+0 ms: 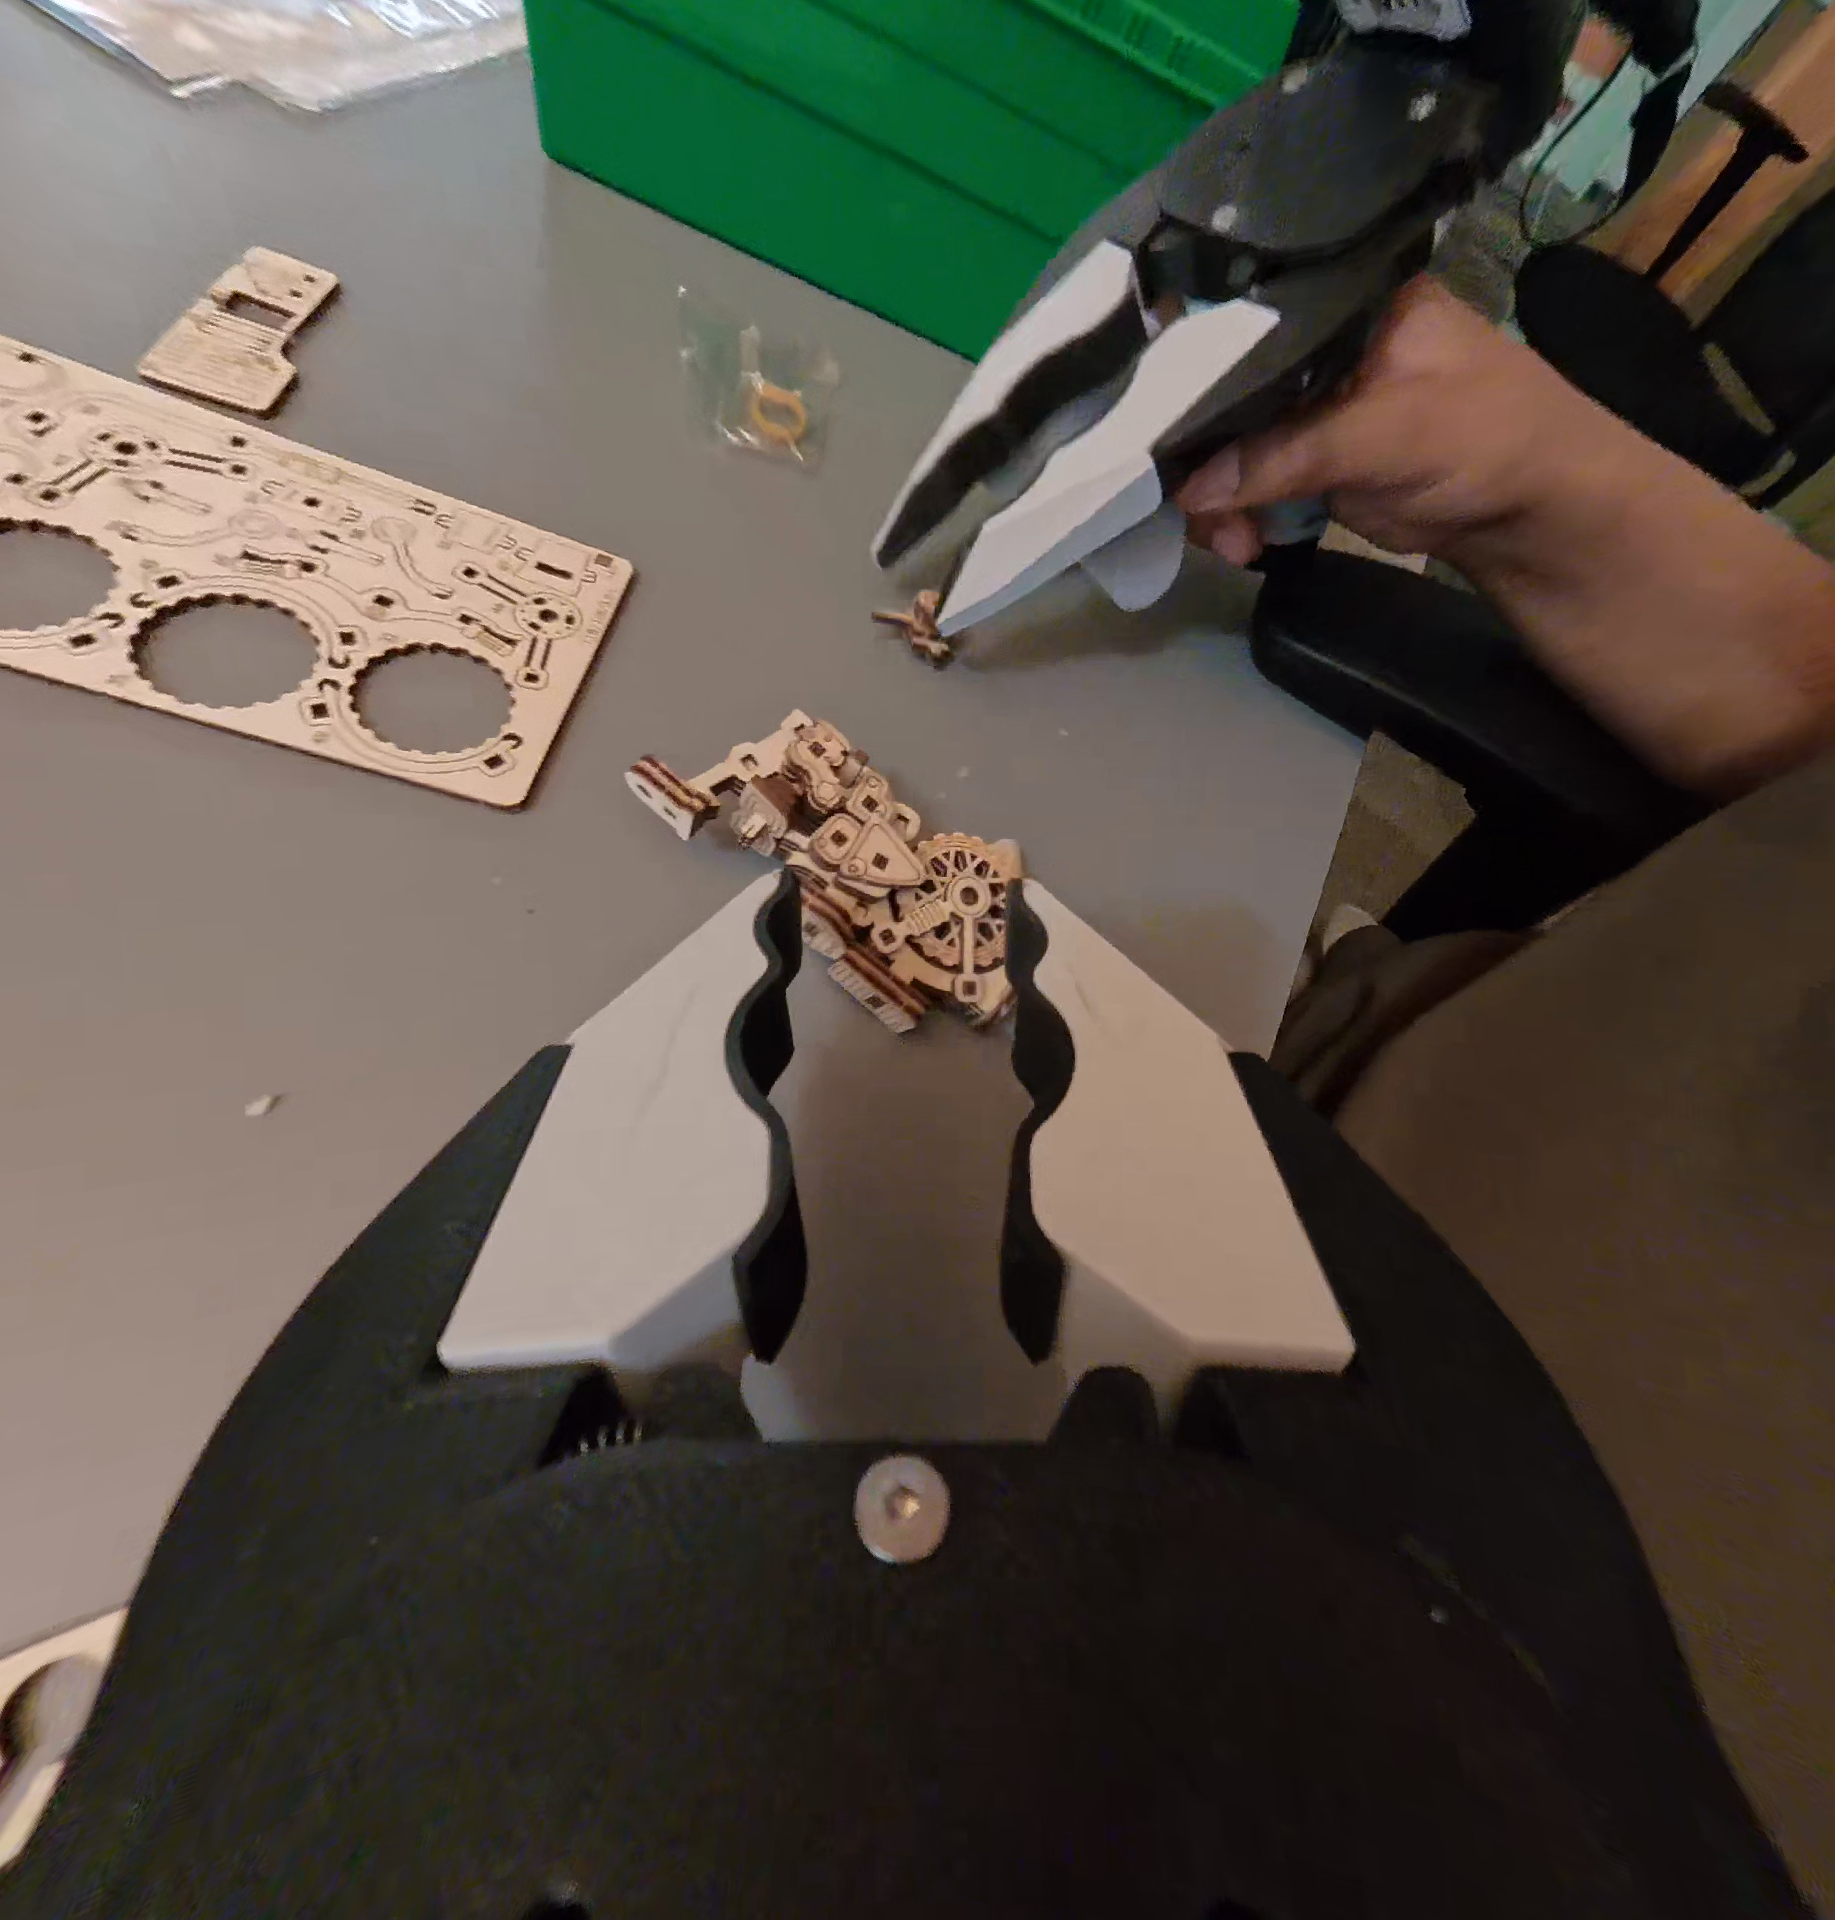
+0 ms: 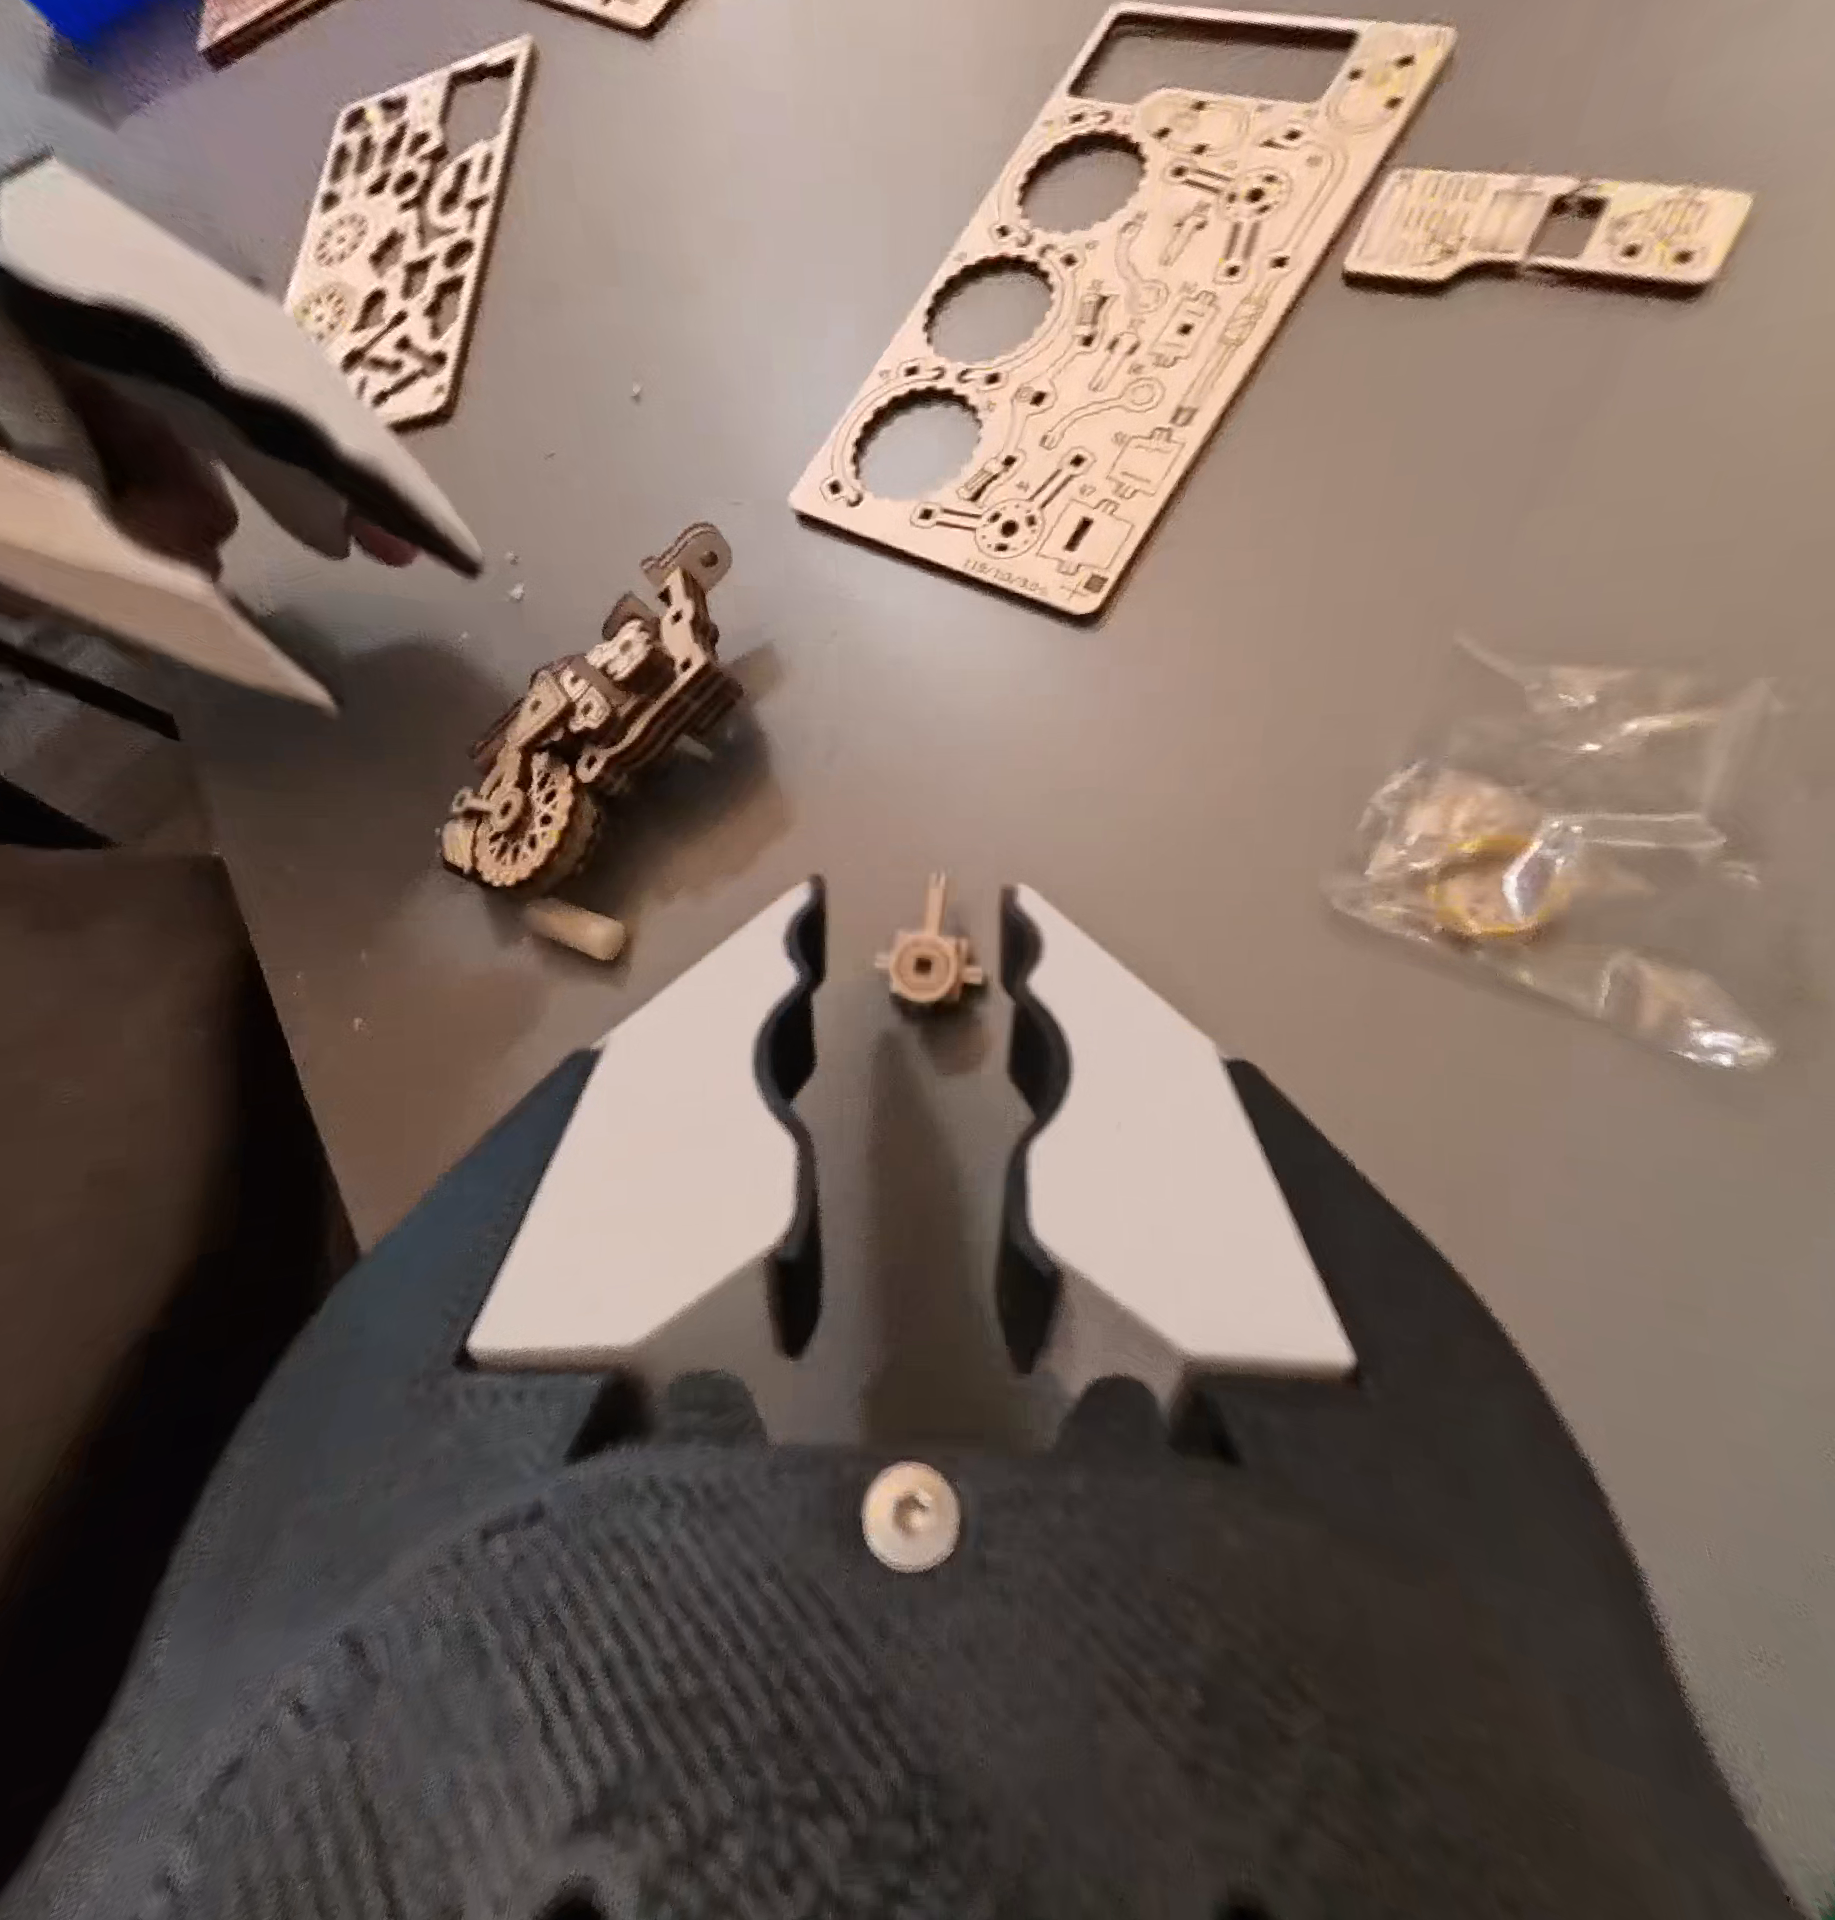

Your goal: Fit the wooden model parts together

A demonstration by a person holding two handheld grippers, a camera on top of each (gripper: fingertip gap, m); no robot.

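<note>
A partly built wooden model (image 1: pixel 861 862) with a spoked gear wheel lies on the grey table (image 1: pixel 269 935). My left gripper (image 1: pixel 897 894) is open, its tips on either side of the model's wheel end. The model also shows in the right wrist view (image 2: pixel 591 727). A small wooden part (image 2: pixel 928 961) with a thin pin lies on the table between the tips of my open right gripper (image 2: pixel 908 899), not gripped. In the left wrist view the right gripper (image 1: pixel 913 587) hovers over that small part (image 1: pixel 918 629), held by a hand (image 1: pixel 1464 488).
Punched-out wooden sheets (image 1: pixel 269 603) (image 2: pixel 1121 312) lie on the table, with a smaller sheet (image 2: pixel 1547 234) and another (image 2: pixel 414 239). A clear bag (image 2: pixel 1557 842) holds small rings. A wooden peg (image 2: pixel 580 930) lies by the model. A green bin (image 1: pixel 892 135) stands behind. The table edge (image 1: pixel 1318 914) is near. Left tips to right tips: about 12 cm. About 6 cm separates my left fingertips from the wooden peg (image 2: pixel 580 930).
</note>
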